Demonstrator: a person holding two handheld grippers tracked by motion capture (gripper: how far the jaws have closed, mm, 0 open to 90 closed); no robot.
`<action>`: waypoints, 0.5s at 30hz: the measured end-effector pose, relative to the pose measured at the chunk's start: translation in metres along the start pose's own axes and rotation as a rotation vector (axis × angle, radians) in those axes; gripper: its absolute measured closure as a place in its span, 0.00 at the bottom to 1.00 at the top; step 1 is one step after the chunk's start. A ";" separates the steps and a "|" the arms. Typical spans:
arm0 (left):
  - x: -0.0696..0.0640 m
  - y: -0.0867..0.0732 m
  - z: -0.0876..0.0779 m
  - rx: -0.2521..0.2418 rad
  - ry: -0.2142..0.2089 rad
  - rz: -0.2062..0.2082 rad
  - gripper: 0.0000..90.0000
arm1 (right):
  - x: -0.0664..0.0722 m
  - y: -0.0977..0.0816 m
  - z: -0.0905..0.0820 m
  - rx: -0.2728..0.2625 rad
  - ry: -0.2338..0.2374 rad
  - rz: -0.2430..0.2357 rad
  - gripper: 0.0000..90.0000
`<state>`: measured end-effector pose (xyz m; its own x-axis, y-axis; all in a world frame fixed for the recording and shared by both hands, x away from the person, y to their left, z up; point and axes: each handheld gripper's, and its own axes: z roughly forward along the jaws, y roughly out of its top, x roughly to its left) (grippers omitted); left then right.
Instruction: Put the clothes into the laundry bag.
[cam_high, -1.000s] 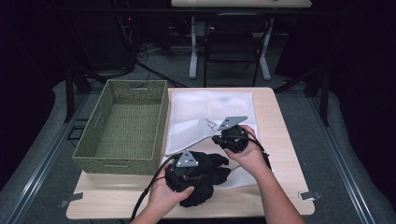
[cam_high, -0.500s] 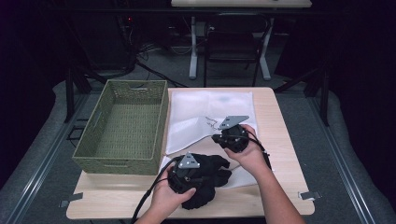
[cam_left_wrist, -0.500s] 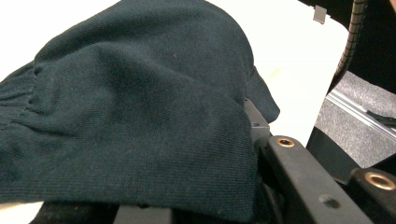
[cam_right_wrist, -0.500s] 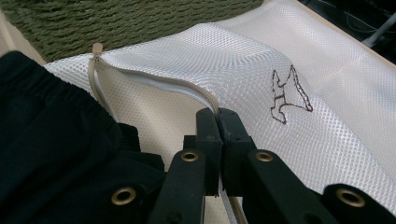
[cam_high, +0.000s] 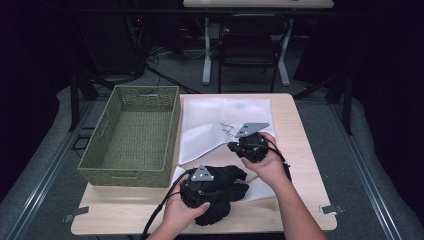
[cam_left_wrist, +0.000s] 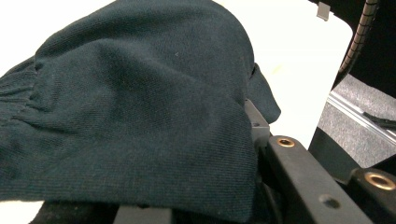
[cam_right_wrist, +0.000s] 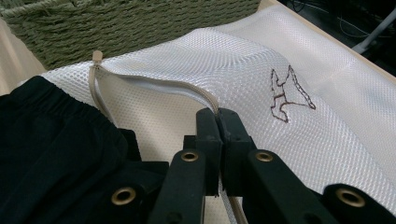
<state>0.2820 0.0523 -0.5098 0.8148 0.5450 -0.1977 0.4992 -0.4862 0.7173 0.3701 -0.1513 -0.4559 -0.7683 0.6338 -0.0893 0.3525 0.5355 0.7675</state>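
**Colours on the table**

White mesh laundry bag (cam_right_wrist: 299, 60) with a beige zip (cam_right_wrist: 98, 79) and a brown stitched outline figure (cam_right_wrist: 287, 95); black knitted garment (cam_left_wrist: 130, 116); olive-green woven basket (cam_high: 131, 135); pale wooden table (cam_high: 300, 130); black grippers with brass-coloured screw holes

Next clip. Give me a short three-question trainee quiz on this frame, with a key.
1. True or false: the right gripper is shut on the zipper edge of the white mesh bag.
2. What does the left gripper hold? A) black garment B) basket C) nothing
3. On which side of the mesh bag does the green woven basket stand, in the high view?

Key: 1 true. 2 A, the black garment is draped over its jaws. 3 the left.
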 end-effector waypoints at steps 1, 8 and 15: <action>0.000 0.001 0.000 -0.009 0.004 -0.005 0.81 | 0.000 0.000 0.000 0.000 0.000 -0.002 0.98; 0.004 0.012 -0.001 -0.023 0.016 -0.006 0.81 | 0.003 0.000 0.002 0.005 0.004 -0.009 0.98; 0.009 0.018 0.002 -0.031 0.019 -0.019 0.81 | 0.004 0.000 0.002 0.005 0.007 -0.012 0.98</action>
<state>0.2993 0.0468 -0.4999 0.7992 0.5673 -0.1988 0.5049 -0.4541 0.7341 0.3684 -0.1480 -0.4570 -0.7758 0.6239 -0.0941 0.3462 0.5455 0.7633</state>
